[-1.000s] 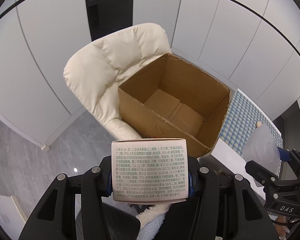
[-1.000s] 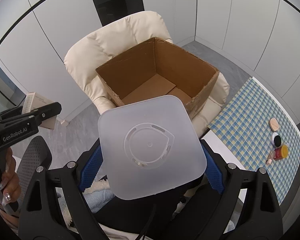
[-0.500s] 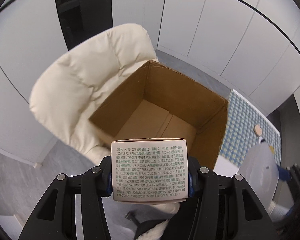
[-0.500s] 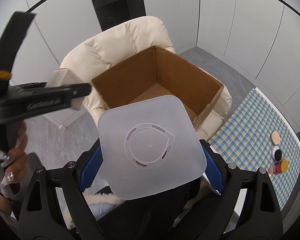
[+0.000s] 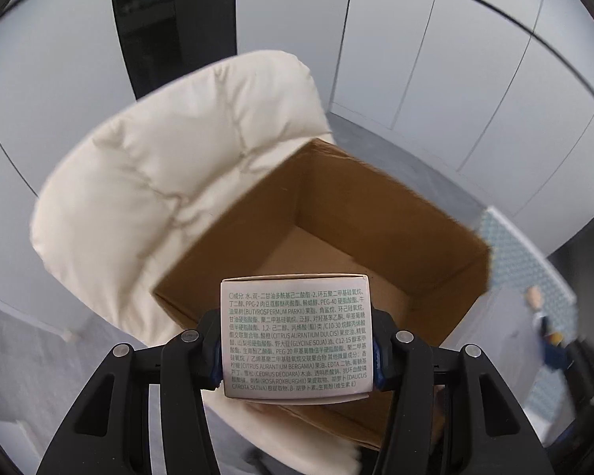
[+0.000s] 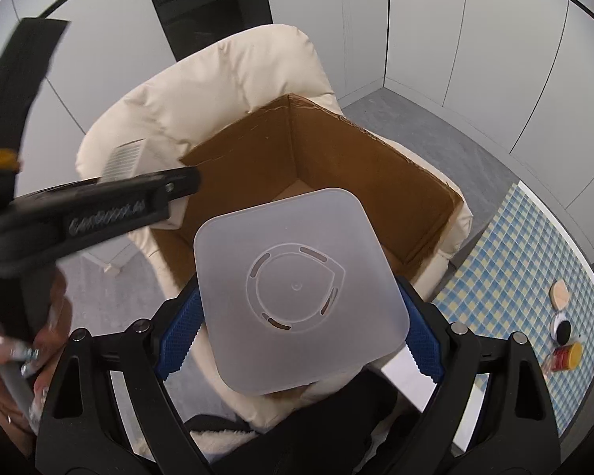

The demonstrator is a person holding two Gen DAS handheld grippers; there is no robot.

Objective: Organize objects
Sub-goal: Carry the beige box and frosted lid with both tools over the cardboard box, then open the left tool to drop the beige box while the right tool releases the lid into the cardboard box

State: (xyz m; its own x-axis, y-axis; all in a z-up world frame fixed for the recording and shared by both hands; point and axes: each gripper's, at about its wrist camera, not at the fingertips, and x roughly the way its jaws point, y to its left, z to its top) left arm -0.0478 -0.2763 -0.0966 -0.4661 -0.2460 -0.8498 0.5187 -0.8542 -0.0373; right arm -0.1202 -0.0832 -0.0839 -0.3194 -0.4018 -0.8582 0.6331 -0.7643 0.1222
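An open brown cardboard box rests on a cream padded chair. My left gripper is shut on a small beige carton with printed text and holds it above the box's near edge. In the right wrist view the left gripper and its carton show at the box's left rim. My right gripper is shut on a translucent square plastic container, held above the box's near side.
A blue and yellow checked table lies to the right with a round beige item, a black-lidded jar and a small red and yellow bottle. Grey floor and white wall panels surround the chair.
My left gripper has carried the carton forward and over the box's left rim. My right gripper has come slightly closer to the box with the container.
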